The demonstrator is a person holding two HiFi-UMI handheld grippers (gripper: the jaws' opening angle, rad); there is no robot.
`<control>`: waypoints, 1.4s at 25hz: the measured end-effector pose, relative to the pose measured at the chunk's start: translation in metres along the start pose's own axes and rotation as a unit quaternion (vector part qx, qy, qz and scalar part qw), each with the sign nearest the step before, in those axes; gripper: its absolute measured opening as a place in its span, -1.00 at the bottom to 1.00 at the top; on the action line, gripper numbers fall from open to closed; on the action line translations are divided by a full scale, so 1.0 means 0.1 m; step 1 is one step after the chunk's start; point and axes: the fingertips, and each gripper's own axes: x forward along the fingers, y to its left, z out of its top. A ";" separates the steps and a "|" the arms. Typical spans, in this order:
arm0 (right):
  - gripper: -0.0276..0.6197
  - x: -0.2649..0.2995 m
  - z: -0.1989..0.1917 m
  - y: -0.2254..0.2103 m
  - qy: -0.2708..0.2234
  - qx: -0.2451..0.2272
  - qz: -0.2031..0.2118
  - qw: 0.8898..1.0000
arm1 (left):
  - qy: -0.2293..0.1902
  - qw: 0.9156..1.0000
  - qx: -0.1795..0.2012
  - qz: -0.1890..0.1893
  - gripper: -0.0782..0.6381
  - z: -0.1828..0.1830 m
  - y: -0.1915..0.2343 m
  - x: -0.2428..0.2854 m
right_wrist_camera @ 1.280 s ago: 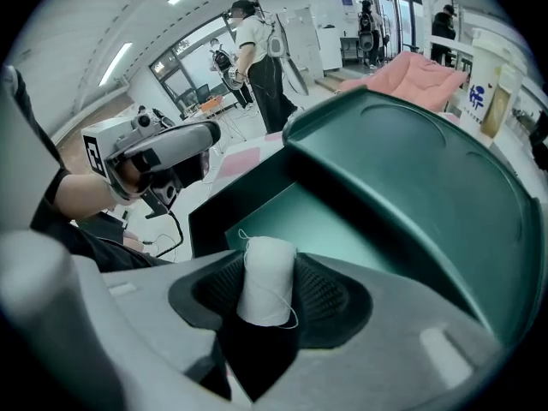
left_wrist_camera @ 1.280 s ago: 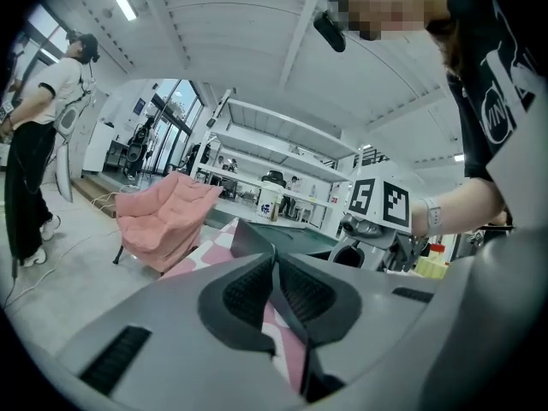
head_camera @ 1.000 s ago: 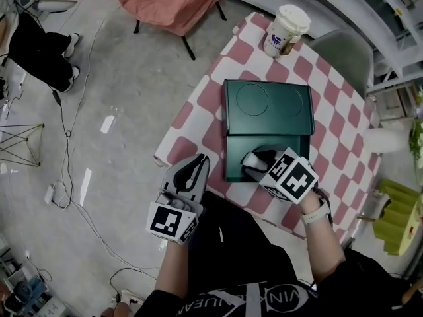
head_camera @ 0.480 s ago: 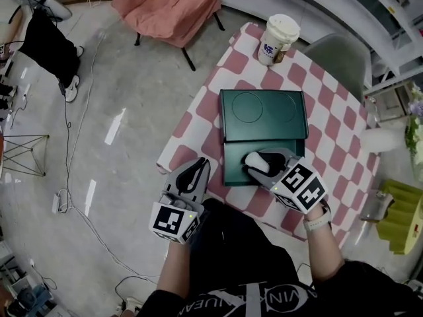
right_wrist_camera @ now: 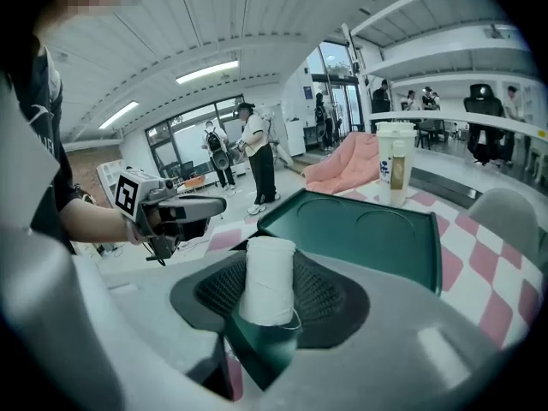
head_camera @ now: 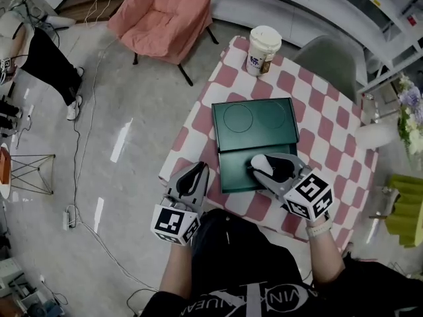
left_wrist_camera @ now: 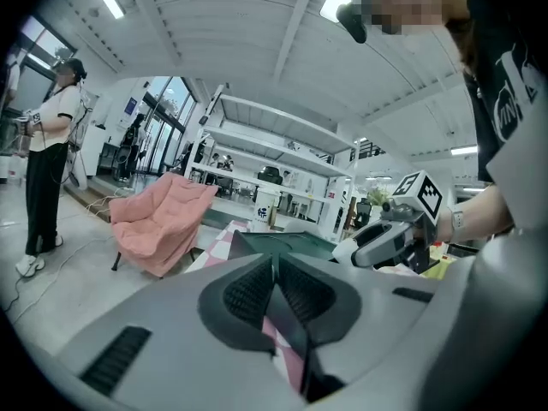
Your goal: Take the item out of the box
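Observation:
A dark green box [head_camera: 232, 173] lies open on the checked table [head_camera: 330, 129], its lid [head_camera: 254, 120] flat behind it. My right gripper [head_camera: 259, 171] is shut on a white roll of thread [head_camera: 262, 162] and holds it just above the box's open tray. In the right gripper view the roll [right_wrist_camera: 267, 279] stands upright between the pads, with the lid [right_wrist_camera: 368, 234] beyond it. My left gripper [head_camera: 192, 177] is shut and empty, off the table's near left corner. In the left gripper view its pads [left_wrist_camera: 248, 294] meet, and the right gripper [left_wrist_camera: 385, 238] shows ahead.
A white paper cup [head_camera: 262, 49] stands at the table's far edge. A pink armchair [head_camera: 165, 12] is on the floor to the far left, and a grey chair [head_camera: 330, 61] sits behind the table. A person [head_camera: 39, 51] stands at the far left, with cables on the floor.
My right gripper has risen from the box's tray with the white roll and tilted up. The left gripper has stayed where it was.

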 end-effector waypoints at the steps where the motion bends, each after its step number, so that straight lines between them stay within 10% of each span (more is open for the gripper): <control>1: -0.38 -0.04 0.02 -0.01 -0.012 0.003 -0.004 1.000 | 0.000 1.000 0.001 -0.001 -0.70 0.02 -0.01 0.01; 35: -0.38 -1.16 0.77 -0.14 -0.265 0.009 -0.122 0.957 | -0.049 0.997 0.035 -0.044 -0.71 0.88 -0.37 0.14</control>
